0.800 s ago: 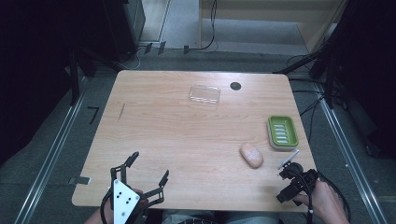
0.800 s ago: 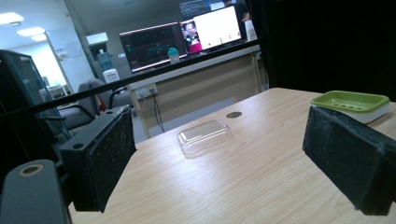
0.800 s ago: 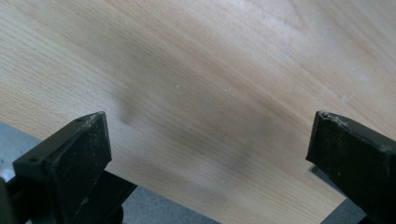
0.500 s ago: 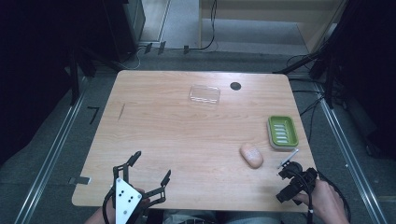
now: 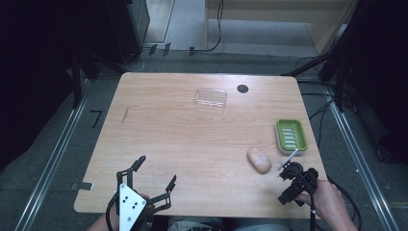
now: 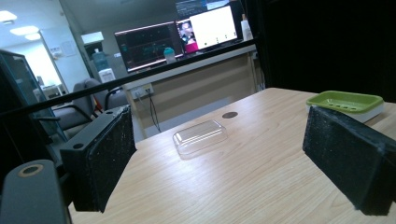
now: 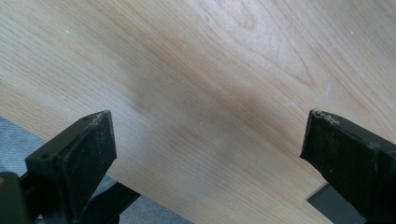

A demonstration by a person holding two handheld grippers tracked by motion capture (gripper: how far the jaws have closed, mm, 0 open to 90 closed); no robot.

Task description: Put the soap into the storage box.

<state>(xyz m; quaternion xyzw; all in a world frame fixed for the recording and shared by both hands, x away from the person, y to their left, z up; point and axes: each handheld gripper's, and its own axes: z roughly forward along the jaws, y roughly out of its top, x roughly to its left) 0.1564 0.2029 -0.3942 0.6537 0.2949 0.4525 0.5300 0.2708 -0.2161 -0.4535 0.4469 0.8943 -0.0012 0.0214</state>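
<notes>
My left gripper (image 5: pixel 155 172) is over the table's near left part, its jaws open and empty; in the left gripper view (image 6: pixel 215 163) it looks level across the table. A hand holds my right gripper (image 5: pixel 294 182) at the near right edge. In the right gripper view (image 7: pixel 205 154) its jaws stand wide open over bare wood with nothing between them. A peach soap bar (image 5: pixel 259 160) lies just left of the right gripper. Beyond it sits a green soap dish (image 5: pixel 290 136) (image 6: pixel 345 101). A clear plastic lid (image 5: pixel 210 97) (image 6: pixel 200 136) lies at the far middle.
A small black round disc (image 5: pixel 243 88) (image 6: pixel 229 115) sits in the wooden table (image 5: pixel 183 139) near its far edge. The table's edge and grey floor (image 7: pixel 28 135) show under the right gripper. Metal rails run along both sides, and cables lie on the floor behind.
The right gripper has edged a little to the left. The left gripper has hardly moved, and the objects lie where they were.
</notes>
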